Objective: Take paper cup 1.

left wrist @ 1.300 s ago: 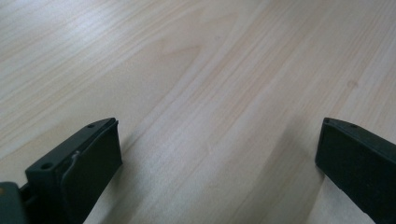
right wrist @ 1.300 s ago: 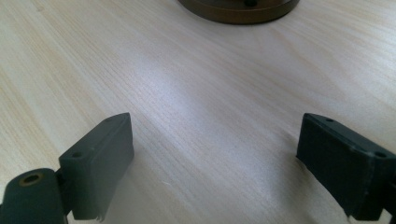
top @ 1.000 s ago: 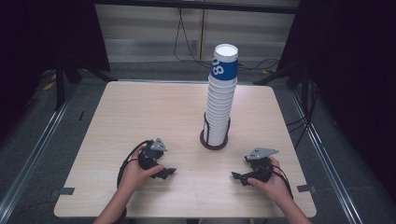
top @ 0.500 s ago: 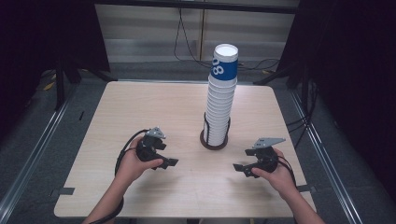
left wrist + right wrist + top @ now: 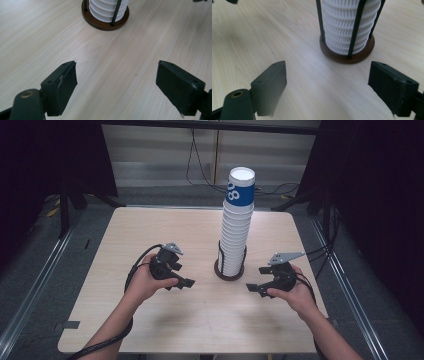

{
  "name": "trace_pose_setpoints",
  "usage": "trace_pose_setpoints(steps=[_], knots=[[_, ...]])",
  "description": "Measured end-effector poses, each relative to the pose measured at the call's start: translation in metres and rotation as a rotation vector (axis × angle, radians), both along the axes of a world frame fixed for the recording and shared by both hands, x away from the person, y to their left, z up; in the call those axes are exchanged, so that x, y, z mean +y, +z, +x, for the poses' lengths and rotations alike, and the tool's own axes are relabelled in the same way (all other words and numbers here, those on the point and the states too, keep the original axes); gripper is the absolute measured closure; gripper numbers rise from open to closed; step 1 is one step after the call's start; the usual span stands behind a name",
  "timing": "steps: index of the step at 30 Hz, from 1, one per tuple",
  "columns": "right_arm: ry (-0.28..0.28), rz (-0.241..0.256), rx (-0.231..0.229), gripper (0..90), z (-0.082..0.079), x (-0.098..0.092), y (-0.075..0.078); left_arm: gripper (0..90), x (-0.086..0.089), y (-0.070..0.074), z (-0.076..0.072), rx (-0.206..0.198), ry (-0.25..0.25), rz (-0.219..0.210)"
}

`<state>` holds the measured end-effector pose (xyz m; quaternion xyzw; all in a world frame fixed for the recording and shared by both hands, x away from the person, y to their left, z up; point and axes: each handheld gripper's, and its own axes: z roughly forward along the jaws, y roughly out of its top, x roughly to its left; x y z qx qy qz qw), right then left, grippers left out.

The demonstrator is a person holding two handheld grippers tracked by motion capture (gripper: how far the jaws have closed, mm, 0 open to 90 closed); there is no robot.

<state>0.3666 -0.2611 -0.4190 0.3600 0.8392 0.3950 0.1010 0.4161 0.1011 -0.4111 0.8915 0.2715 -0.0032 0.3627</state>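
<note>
A tall stack of white paper cups stands upright near the middle of a pale wooden table, slightly right of center. The top cup bears a blue band. The stack sits in a round dark-brown holder with thin black upright rods.

Left gripper and right gripper now farther up table, closer to cup stack.
</note>
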Motion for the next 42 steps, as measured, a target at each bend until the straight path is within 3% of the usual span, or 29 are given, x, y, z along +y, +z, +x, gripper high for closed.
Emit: trace_pose_setpoints(steps=[3, 10, 17, 32, 42], knots=[[0.002, 0.018, 0.007, 14.5, 0.004, 0.0, 0.006, 17.1, -0.005, 0.009, 0.004, 0.014, -0.027, 0.011], [0.017, -0.009, -0.017, 14.8, 0.012, 0.003, 0.026, 17.1, -0.015, 0.027, 0.011, -0.001, -0.036, 0.004], [0.003, 0.026, -0.037, 14.9, 0.02, 0.004, 0.042, 17.1, -0.024, 0.046, 0.019, -0.005, -0.046, 0.017], [0.011, 0.03, -0.06, 14.8, 0.03, 0.011, 0.06, 17.8, -0.031, 0.073, 0.031, 0.002, -0.05, -0.002], [0.02, 0.032, -0.078, 14.8, 0.037, 0.01, 0.077, 17.7, -0.043, 0.099, 0.036, -0.014, -0.077, 0.028]])
